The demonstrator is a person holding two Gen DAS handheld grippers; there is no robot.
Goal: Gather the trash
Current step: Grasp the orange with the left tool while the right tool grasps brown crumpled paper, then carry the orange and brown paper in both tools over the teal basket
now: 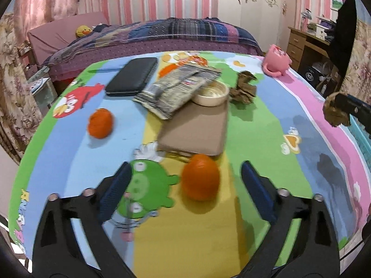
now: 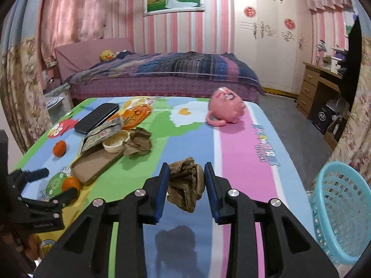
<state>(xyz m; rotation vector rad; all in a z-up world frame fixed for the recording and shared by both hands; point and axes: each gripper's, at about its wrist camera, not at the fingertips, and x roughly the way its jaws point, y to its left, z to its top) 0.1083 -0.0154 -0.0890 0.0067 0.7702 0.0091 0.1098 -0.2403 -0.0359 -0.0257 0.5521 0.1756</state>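
My right gripper [image 2: 185,180] is shut on a crumpled brown paper wad [image 2: 185,183] and holds it above the table; it also shows in the left wrist view [image 1: 336,113]. A second brown paper wad [image 2: 138,141] [image 1: 244,88] lies by a small round bowl [image 2: 116,141] [image 1: 211,93]. A crinkled silver wrapper [image 1: 176,88] [image 2: 102,134] lies over a brown flat tin [image 1: 197,132] [image 2: 95,162]. My left gripper [image 1: 185,185] is open, low over the table, with an orange [image 1: 200,177] between its fingers. A blue mesh basket [image 2: 340,210] stands right of the table.
A second orange [image 1: 100,122] [image 2: 59,148], a black case [image 1: 132,76] [image 2: 97,117], an orange snack packet [image 2: 136,113] and a pink toy mug [image 1: 276,61] [image 2: 226,110] lie on the cartoon tablecloth [image 2: 243,162]. A bed and a wooden desk stand beyond.
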